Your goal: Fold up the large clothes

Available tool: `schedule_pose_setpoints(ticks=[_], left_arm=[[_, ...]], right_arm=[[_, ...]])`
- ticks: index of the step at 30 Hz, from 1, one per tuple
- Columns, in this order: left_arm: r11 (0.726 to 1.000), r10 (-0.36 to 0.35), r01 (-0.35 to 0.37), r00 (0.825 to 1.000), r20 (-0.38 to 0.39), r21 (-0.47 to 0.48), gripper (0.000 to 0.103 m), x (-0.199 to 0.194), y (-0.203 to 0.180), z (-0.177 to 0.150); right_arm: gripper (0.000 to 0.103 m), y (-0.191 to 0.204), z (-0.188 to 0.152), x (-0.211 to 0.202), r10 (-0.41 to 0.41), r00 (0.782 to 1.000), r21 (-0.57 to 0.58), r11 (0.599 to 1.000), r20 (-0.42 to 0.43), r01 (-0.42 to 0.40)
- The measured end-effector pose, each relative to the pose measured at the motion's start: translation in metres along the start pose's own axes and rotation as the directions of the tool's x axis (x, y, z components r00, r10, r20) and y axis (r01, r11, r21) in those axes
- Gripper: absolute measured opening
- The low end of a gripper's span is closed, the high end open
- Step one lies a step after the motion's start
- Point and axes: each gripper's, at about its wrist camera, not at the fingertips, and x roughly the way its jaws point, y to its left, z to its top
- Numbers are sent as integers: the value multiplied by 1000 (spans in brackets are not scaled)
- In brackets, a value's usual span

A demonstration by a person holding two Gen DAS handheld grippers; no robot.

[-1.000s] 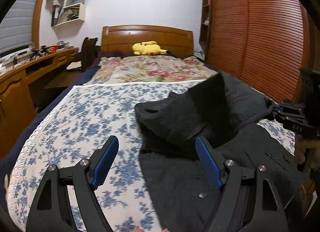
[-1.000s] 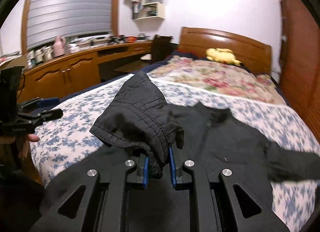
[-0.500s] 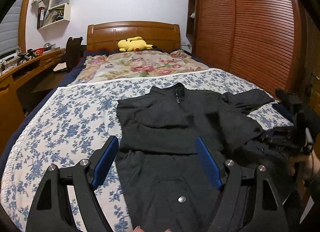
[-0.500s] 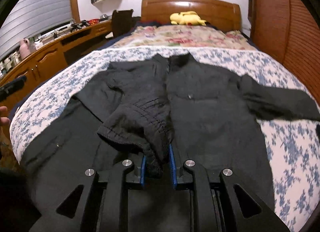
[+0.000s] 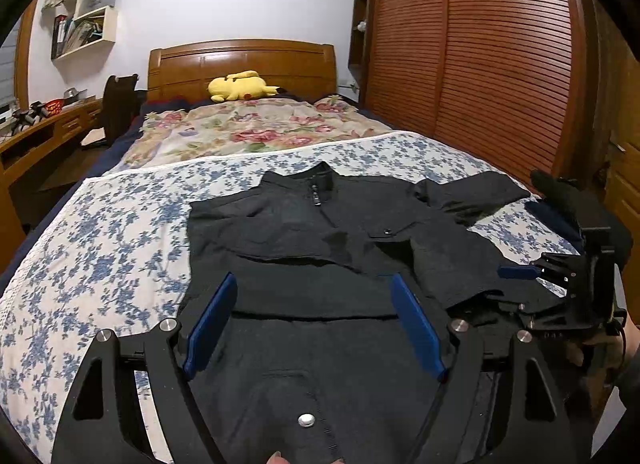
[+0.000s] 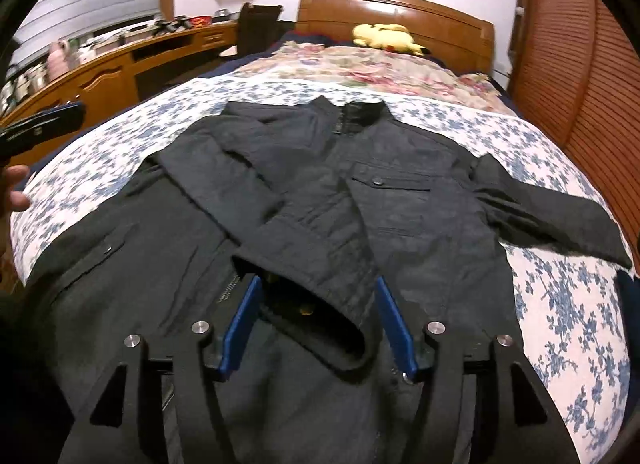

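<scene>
Dark jacket [image 6: 400,200] spread front-up on the blue-flowered bedsheet [image 5: 100,248], collar toward the wooden headboard [image 5: 244,64]. One sleeve folded slantwise over the chest, cuff [image 6: 312,304] lying between the blue pads of the right gripper [image 6: 318,324]; jaws just sprung apart, pads off the cloth, cuff released. Left gripper [image 5: 314,328] spread wide above the jacket's lower front, grasping nothing. Other sleeve stretched sideways, perhaps slightly rumpled. Yellow plush toy [image 5: 240,86] by the headboard.
</scene>
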Motion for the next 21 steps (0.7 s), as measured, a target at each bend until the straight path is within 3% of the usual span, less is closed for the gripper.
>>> schedule_pose_setpoints(ticks=[14,21], left_arm=[[1000,3,-3,1000,-2,4,80,4,-6,-1],[1000,7,-7,1000,-1,-1,80,2,-2,-1]], right_arm=[[62,3,10,24,81,996,8,997,-23,-81],[61,12,12,47,24,996,-44,999,-90,-28]])
